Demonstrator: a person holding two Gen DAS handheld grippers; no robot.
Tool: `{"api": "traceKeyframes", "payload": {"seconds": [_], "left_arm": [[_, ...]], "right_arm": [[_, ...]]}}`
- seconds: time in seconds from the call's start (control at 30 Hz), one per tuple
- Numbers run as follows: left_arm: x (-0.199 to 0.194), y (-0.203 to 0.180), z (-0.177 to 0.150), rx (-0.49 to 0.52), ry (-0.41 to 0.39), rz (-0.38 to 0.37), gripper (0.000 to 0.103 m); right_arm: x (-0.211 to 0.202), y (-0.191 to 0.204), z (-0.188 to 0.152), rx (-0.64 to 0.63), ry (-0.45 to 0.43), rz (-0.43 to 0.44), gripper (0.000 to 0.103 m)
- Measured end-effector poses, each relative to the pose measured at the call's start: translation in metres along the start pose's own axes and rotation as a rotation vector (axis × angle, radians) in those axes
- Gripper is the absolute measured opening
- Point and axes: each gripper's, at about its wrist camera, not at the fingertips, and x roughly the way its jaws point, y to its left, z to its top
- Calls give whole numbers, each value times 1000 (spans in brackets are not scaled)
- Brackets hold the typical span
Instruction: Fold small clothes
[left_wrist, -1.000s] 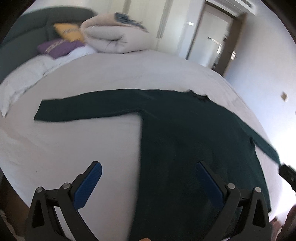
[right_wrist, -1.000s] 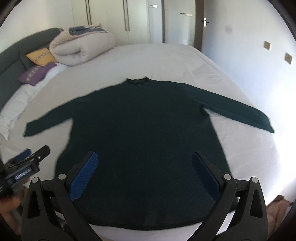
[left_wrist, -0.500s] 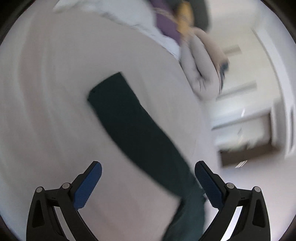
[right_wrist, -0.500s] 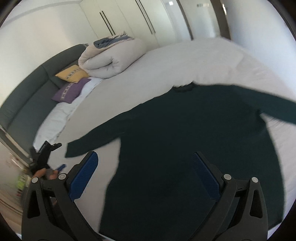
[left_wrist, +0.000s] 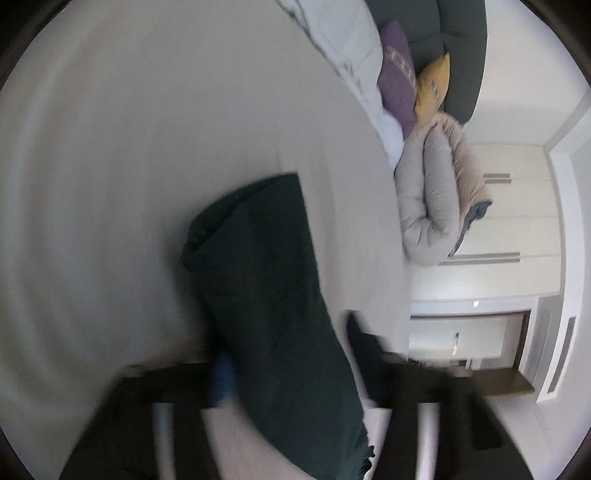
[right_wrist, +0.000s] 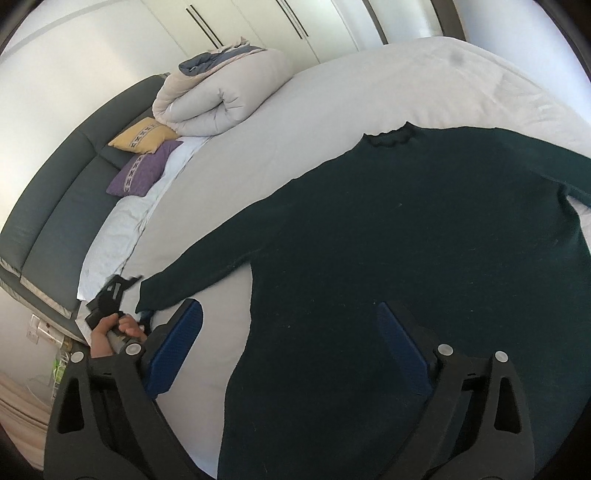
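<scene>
A dark green long-sleeved sweater (right_wrist: 406, 258) lies flat on the white bed (right_wrist: 369, 92), collar away from me. My right gripper (right_wrist: 290, 347) is open and empty above the sweater's lower left body. In the right wrist view my left gripper (right_wrist: 110, 295) sits at the cuff of the left sleeve (right_wrist: 207, 266). In the left wrist view the sleeve (left_wrist: 266, 295) runs between the blurred fingers of the left gripper (left_wrist: 295, 362); the jaws look closer together, but the blur hides whether they grip the cloth.
A rolled beige duvet (right_wrist: 218, 96), a yellow cushion (right_wrist: 142, 134) and a purple cushion (right_wrist: 144, 171) lie at the head of the bed by the dark headboard (right_wrist: 55, 206). White wardrobe doors (right_wrist: 240, 26) stand behind. The bed's left edge is near the left gripper.
The left gripper swung out to the left sleeve's cuff and came down close over it; its jaws look narrower. The right gripper tilted and shifted left over the sweater's body.
</scene>
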Motion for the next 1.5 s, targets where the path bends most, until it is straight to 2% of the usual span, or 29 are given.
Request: {"api": "traceKeyframes", "payload": {"seconds": [0.1,0.17,0.23,0.33,0.43,0.5,0.53,0.57,0.63,0.77,0.83,0.93,1.03,1.1,1.17,1.2,1.3,1.33,1.37,1.4,1.43,1.5], "left_arm": [[6,1,2,16,11,23,14],[1,-10,-4,70,-2,28,7],[-3,-28,-15,161,-16,30,7],[-2,-71,-47,367,1,31,7],[2,-118,-108,653,39,38,7],[9,-144,-164,860,74,45,8],[15,-157,-205,998,101,48,8],[16,-160,-228,1072,111,53,8],[29,-164,-301,1311,127,83,8],[51,-133,-395,1591,178,182,8],[62,-124,-413,1634,199,221,8],[65,-113,-413,1641,199,236,9],[69,-118,-406,1612,208,221,10],[68,-115,-407,1598,216,214,11],[67,-114,-408,1596,213,211,11],[65,-115,-416,1598,208,211,11],[67,-116,-416,1593,207,207,13],[67,-116,-414,1583,209,203,13],[67,-116,-412,1575,212,201,15],[68,-117,-411,1566,216,197,21],[67,-117,-408,1551,220,191,26],[60,-118,-399,1502,240,161,51]], "right_arm": [[-2,-9,-3,13,2,0,94],[0,-19,-2,24,2,-7,93],[2,-31,-2,49,5,-2,91],[8,-48,3,81,6,16,88],[6,-67,8,100,-4,38,87],[6,-80,15,124,-14,53,87],[6,-88,19,139,-16,62,87],[7,-97,25,160,-18,70,87],[9,-116,36,196,-14,91,87],[27,-160,56,297,33,146,87],[41,-174,63,334,66,172,87],[71,-187,72,377,116,223,86],[112,-187,83,418,193,302,80],[147,-181,90,437,259,360,70],[178,-179,94,485,313,370,65],[191,-176,96,498,332,381,65],[221,-165,96,513,387,380,61],[230,-163,96,513,407,381,56],[241,-160,97,500,429,378,37],[246,-157,96,481,439,363,16],[252,-156,98,454,444,329,11],[256,-158,105,422,425,305,7]]}}
